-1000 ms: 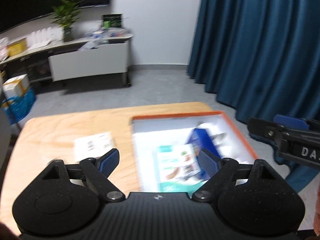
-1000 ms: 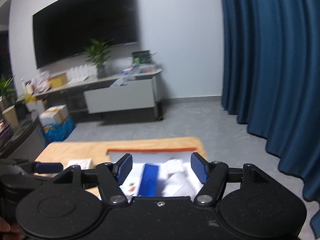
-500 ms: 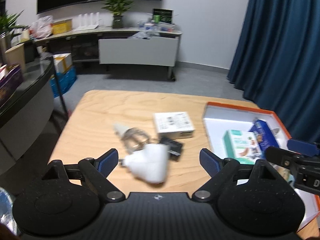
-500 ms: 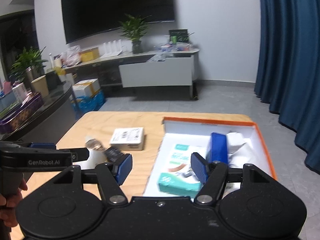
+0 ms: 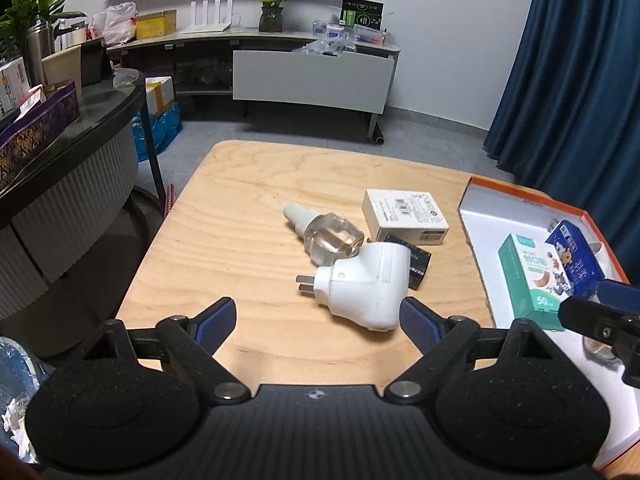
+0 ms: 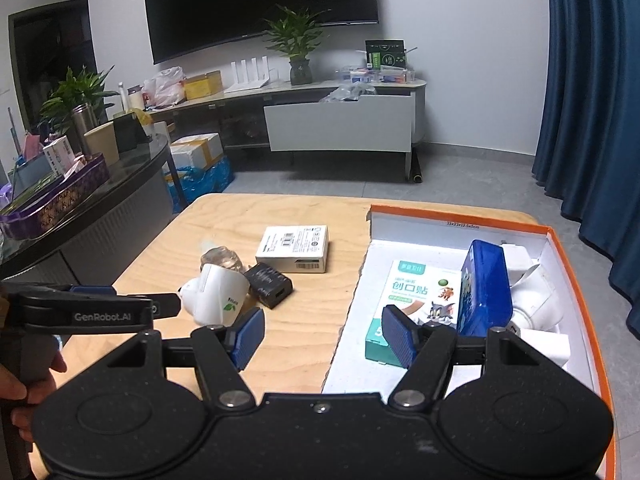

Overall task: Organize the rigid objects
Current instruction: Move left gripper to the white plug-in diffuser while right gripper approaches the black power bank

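**Over the wooden counter, both tongs spread and empty**

Ahead of the left tongs point(image 5: 316, 316), seen from the left wrist, a white plug-in vaporizer point(image 5: 366, 288) lies on its side on the wooden counter point(image 5: 224, 216), its prongs pointing left. It sits just beyond the blue pads, nearer the right pad than the left, and neither pad presses on it; the jaws stand wide apart with nothing gripped. A clear refill bottle point(image 5: 326, 236) with a white neck is attached to its far side. A small black box point(image 5: 416, 266) lies against the vaporizer's right side, and a white carton point(image 5: 406, 216) lies just beyond that. Farther right stands an orange-rimmed white box point(image 5: 520, 200) holding a green plaster box point(image 5: 528, 276) and a blue carton point(image 5: 574, 258). The tip of the right tongs enters from the right edge, over that box.

Seen from the right wrist, the right tongs point(image 6: 322, 338) hang apart and empty, the left pad over bare counter, the right pad over the orange-rimmed box point(image 6: 460, 214). Beyond the right pad lie the green plaster box point(image 6: 416, 292) and the blue carton point(image 6: 486, 284), which stands on edge, with white items crowded beyond. Left of the tongs, the vaporizer point(image 6: 214, 294), black box point(image 6: 268, 285) and white carton point(image 6: 294, 248) lie on the counter. A hand point(image 6: 24, 384) holds the left tongs, which point at the vaporizer from the left.
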A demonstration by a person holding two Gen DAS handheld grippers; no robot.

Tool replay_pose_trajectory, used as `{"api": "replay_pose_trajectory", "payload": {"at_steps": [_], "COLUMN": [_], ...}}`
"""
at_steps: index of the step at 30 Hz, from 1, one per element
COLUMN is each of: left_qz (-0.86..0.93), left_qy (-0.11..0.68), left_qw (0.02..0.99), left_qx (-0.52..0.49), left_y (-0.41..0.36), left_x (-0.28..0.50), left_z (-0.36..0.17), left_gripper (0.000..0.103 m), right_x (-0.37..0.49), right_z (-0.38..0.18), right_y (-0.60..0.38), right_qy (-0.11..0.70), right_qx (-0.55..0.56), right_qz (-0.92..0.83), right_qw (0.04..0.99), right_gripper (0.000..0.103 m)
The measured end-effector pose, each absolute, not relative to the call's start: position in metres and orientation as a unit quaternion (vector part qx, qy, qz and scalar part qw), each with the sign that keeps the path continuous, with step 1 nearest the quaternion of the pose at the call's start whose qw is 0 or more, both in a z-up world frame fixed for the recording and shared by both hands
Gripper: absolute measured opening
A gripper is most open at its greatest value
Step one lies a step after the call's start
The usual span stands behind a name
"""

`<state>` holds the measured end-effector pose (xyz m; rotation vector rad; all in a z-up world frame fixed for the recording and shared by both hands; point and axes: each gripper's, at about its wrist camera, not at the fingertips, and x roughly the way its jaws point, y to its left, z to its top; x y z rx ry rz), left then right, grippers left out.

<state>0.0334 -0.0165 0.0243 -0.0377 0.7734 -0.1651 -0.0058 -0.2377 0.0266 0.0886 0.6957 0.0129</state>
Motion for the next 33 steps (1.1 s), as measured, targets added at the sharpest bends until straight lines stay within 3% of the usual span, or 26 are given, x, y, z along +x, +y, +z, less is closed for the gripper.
{"api": "replay_pose_trajectory", "payload": {"at_steps": [4, 11, 25, 27, 29, 33], "left_qz": [-0.076, -0.092, -0.079, -0.082, -0.092, -0.101], "left_qy": [0.387, 0.382, 0.393, 0.392, 0.381, 0.377], "left_qw": [0.919, 0.919, 0.916, 0.916, 0.919, 0.92], "left_qx": [-0.022, -0.014, 0.028, 0.032, 0.039, 0.045], "left_y": [-0.014, -0.03, -0.049, -0.049, -0.049, -0.045], "left_x": [0.036, 0.044, 0.08, 0.083, 0.082, 0.079], "left_z": [0.014, 0.008, -0.019, -0.022, -0.024, -0.022], "left_gripper": [0.092, 0.102, 0.103, 0.099, 0.085, 0.085], "right_x": [-0.005, -0.004, 0.0, 0.001, 0.002, 0.005], "right_z": [0.021, 0.017, 0.011, 0.011, 0.01, 0.009], "right_y": [-0.238, -0.237, -0.238, -0.237, -0.235, -0.232], "right_qy": [0.347, 0.351, 0.359, 0.361, 0.362, 0.366], "right_qx": [0.048, 0.05, 0.052, 0.051, 0.049, 0.046], "right_qz": [0.007, 0.013, 0.013, 0.014, 0.014, 0.016], "right_qw": [0.936, 0.935, 0.932, 0.931, 0.931, 0.929], "right_gripper": [0.078, 0.078, 0.079, 0.079, 0.079, 0.079]}}
